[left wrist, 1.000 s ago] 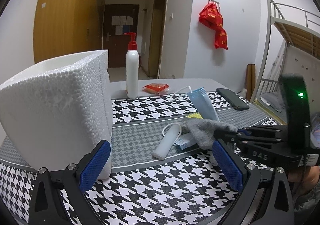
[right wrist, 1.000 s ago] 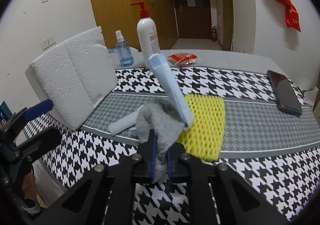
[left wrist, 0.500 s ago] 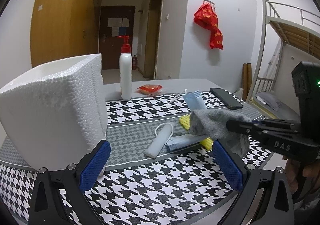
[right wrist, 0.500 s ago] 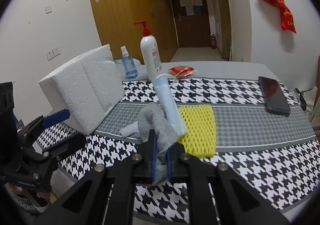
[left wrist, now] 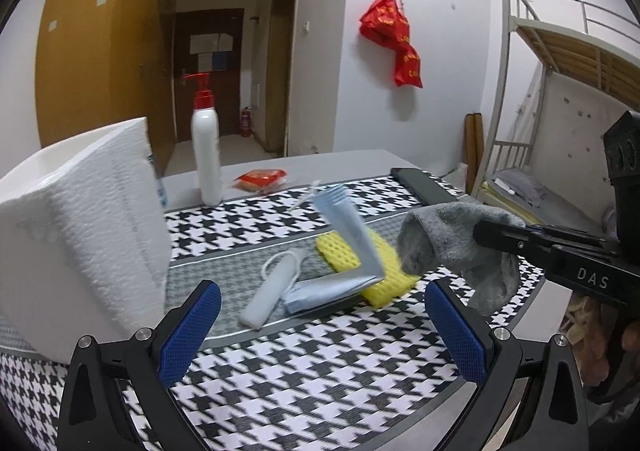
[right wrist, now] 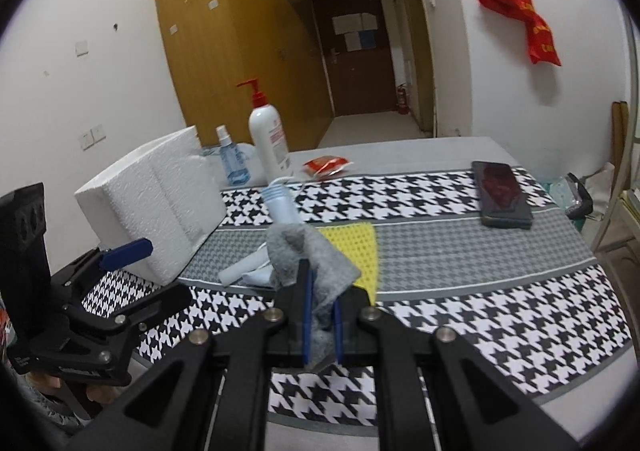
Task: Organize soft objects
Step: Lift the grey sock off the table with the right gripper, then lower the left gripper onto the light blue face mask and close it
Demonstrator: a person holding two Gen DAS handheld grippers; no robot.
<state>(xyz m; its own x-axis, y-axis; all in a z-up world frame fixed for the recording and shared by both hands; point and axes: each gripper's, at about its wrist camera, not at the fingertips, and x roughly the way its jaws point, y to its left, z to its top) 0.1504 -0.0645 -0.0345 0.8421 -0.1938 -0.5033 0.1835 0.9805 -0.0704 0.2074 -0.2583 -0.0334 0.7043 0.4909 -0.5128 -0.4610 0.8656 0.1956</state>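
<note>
A grey sock (right wrist: 308, 259) hangs clear of the table, with my right gripper (right wrist: 320, 291) shut on it. The left wrist view shows that sock (left wrist: 448, 243) drooping from the right gripper (left wrist: 480, 229) just right of the yellow foam mesh (left wrist: 352, 255). A bent light-blue face mask (left wrist: 352, 235) leans over the mesh, and a white roll (left wrist: 272, 291) lies beside it. My left gripper (left wrist: 324, 327) stands open near the table's front edge with nothing between its blue pads. It sits next to the white foam box (left wrist: 80, 235).
A pump bottle (left wrist: 206, 155), a red packet (left wrist: 260, 177) and a black phone (left wrist: 424, 187) sit further back on the houndstooth table (left wrist: 320, 371). A blue spray bottle (right wrist: 230, 163) stands behind the foam box (right wrist: 160, 199). A bunk bed (left wrist: 560, 51) is at the right.
My right gripper has lifted the sock off the pile and drawn it back toward the table's near edge. The mask and mesh are now uncovered. My left gripper shifted slightly.
</note>
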